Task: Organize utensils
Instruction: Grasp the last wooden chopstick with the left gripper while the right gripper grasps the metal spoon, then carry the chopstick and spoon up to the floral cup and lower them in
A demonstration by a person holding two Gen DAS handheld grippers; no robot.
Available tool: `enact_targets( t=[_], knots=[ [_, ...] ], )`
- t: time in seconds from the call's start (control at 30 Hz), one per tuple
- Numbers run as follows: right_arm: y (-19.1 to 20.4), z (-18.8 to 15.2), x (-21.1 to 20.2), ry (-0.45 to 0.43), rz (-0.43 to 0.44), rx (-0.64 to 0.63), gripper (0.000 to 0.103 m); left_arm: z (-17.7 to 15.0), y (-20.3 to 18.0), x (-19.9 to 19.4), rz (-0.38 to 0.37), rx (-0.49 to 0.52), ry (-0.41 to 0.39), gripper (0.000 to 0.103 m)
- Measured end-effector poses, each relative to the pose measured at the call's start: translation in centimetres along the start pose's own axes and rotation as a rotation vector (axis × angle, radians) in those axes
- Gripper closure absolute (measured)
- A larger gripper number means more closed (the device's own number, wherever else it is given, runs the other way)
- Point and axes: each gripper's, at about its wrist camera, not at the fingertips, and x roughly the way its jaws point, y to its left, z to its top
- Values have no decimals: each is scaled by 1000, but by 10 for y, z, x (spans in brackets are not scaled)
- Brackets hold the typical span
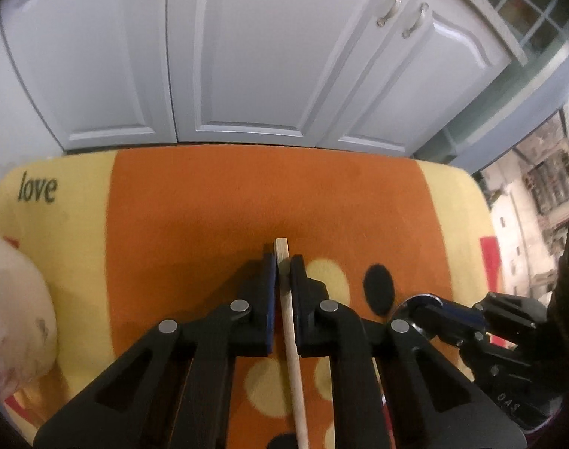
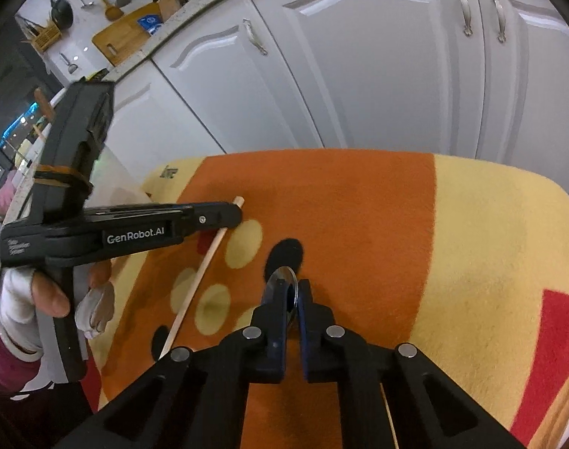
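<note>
My left gripper (image 1: 283, 263) is shut on a wooden chopstick (image 1: 290, 333), whose square end sticks out past the fingertips, held above an orange and yellow cloth (image 1: 209, 205). From the right wrist view the left gripper (image 2: 234, 213) holds the chopstick (image 2: 198, 280) slanting down to the left. My right gripper (image 2: 290, 292) is shut on a metal spoon (image 2: 282, 277), its bowl poking out past the fingertips. In the left wrist view the right gripper (image 1: 419, 308) shows at lower right with the spoon bowl (image 1: 415, 301) at its tip.
White cabinet doors (image 1: 247, 56) stand just behind the cloth's far edge. A pale bundle (image 1: 15, 307) sits at the cloth's left. A second thin stick (image 2: 391, 422) shows under my right gripper. Utensils hang on the wall above a counter (image 2: 97, 3).
</note>
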Motion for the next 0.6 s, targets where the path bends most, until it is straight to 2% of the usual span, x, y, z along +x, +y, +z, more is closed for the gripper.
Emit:
enact_targets(
  t=[0.33,0.6],
  knots=[
    [22,-2,-36,-67,13,-23,100,-23,6,-69,-69,-19,-98,98],
    [57,5,-74,-146,-21,-102,100,-45,4,-138,-71,9,-216,98]
  ],
)
